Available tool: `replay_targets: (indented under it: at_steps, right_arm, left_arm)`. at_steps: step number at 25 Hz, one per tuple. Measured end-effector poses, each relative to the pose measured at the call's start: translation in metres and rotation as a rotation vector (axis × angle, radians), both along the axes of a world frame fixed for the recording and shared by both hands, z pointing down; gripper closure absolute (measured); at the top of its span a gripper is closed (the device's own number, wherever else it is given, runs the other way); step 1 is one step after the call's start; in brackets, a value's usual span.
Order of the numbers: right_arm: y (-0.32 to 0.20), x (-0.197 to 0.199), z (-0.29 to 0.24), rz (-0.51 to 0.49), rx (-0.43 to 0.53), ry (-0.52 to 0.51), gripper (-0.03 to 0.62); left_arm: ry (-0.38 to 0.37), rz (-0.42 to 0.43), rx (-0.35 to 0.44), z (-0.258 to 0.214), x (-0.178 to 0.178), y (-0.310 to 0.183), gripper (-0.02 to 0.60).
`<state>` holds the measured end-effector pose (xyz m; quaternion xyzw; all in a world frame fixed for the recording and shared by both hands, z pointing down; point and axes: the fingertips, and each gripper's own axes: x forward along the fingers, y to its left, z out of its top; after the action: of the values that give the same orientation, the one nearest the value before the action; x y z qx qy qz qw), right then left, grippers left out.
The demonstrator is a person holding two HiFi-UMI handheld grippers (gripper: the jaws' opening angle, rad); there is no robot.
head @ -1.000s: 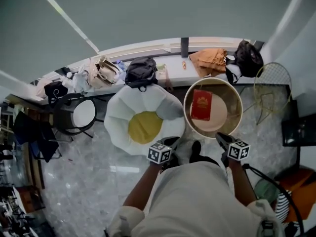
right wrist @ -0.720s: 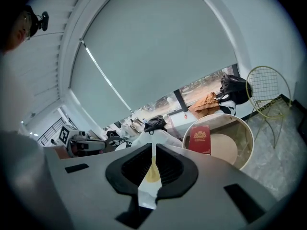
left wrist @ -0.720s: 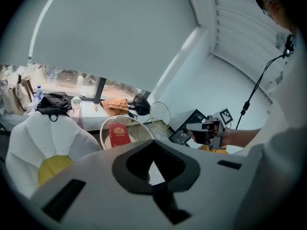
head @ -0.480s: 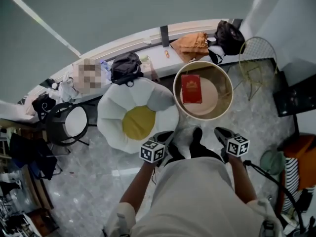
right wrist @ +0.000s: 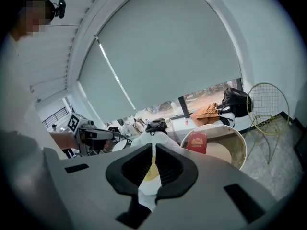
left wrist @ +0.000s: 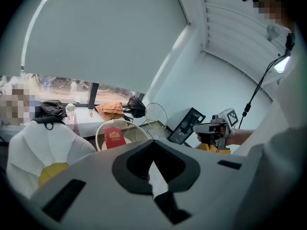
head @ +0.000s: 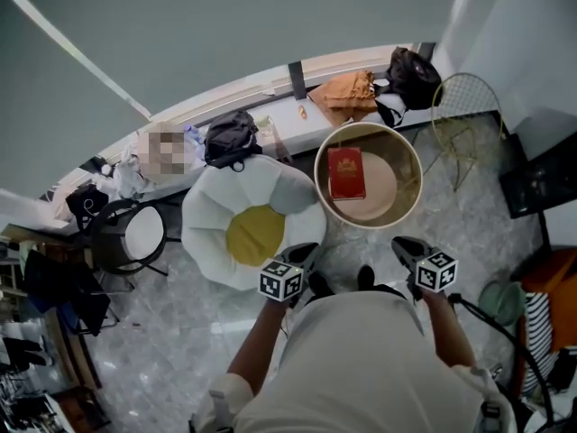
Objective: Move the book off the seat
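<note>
egg seat: white petal-shaped floor cushion with a yellow centre sat left of the target seat, nothing on it.
left hand-held gripper: the left hand-held gripper had its jaws pressed together with nothing between them; it was held close to the person's body, well apart from the book.
book location: red hardcover book with gold cover print lay cover-up on the left part of the pad inside the round beige tub seat, close to the wall. Couldn't tell if it touched the wall.
book handling (judgement): stiff boards, moderate weight, not fragile. The cover was probably smooth, so it could slip in a shallow pinch. The pages could fan open if only one board was caught.
grasp point (judgement): take the long edge facing the seat centre and clamp both boards and the page block together. The edge near the wall looked cramped for the jaws, and the flat lie meant one jaw had to get under the book first.
right hand-held gripper: the right hand-held gripper was also squeezed closed and empty, just short of the seat rim, nearer the book than the left one.
wire chair: gold wire-frame chair stood right of the tub seat, clear of it.
counts: book 1, tub seat 1, egg cushion 1, wire chair 1, hand-held grippers 2.
</note>
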<state>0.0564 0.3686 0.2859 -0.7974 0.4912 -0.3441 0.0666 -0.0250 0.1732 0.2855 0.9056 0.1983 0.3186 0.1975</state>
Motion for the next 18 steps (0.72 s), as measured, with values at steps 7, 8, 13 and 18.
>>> replay_targets:
  at_steps: [7,8,13,18]
  right_arm:
    - [0.016,0.013,-0.007,0.008,0.025,0.010,0.543]
    - [0.018,0.014,-0.006,0.011,0.027,0.005,0.543]
    - [0.033,0.022,-0.003,0.031,0.046,-0.003,0.543]
    - [0.043,0.028,-0.005,0.059,0.070,-0.027,0.543]
  left_arm:
    - [0.021,-0.048,0.005,-0.016,0.012,0.014,0.580]
    - [0.020,-0.057,0.004,-0.017,0.012,0.016,0.580]
    - [0.013,-0.076,0.003,-0.014,0.011,0.025,0.580]
    - [0.007,-0.084,0.002,-0.014,0.012,0.034,0.580]
